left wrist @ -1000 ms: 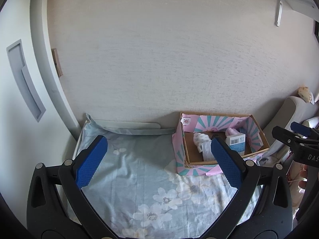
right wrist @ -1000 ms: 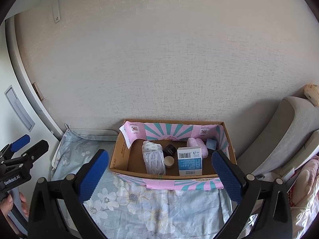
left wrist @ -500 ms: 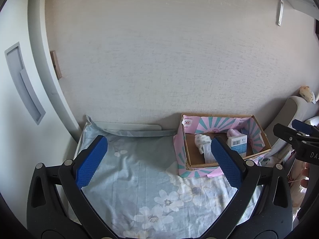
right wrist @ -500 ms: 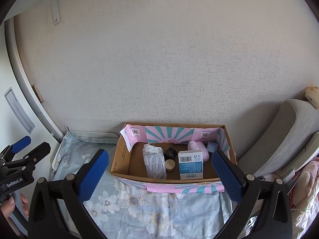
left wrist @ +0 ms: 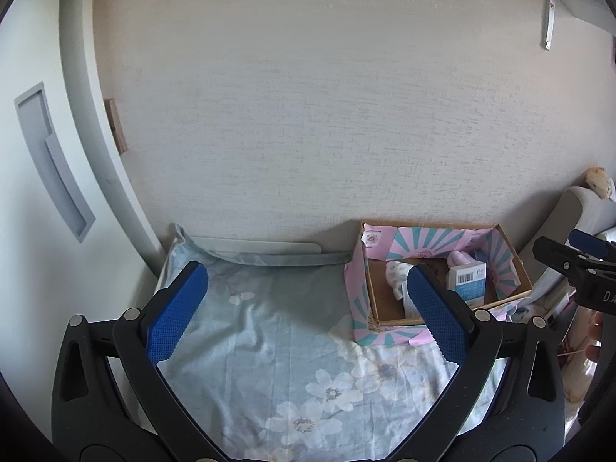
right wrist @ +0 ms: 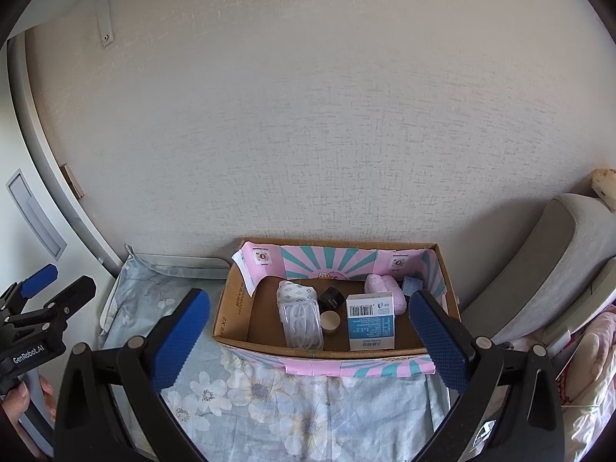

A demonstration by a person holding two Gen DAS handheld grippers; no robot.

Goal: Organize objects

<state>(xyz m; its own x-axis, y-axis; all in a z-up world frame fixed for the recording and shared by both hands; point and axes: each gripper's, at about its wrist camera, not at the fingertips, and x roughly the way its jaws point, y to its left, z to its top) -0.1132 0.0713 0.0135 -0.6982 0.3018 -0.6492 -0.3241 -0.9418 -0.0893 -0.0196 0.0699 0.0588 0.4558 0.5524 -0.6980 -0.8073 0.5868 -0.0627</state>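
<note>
Both my left tongs and right tongs hang spread wide, grasping nothing, above the floral cloth. The cardboard box against the wall holds a blue-and-white carton, small jars and a plastic case.

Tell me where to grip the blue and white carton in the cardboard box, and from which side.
Grip the blue and white carton across its left and right sides, coming from above: it stands taller than the small jar beside it, and the cardboard box walls likely block sideways approaches.
</note>
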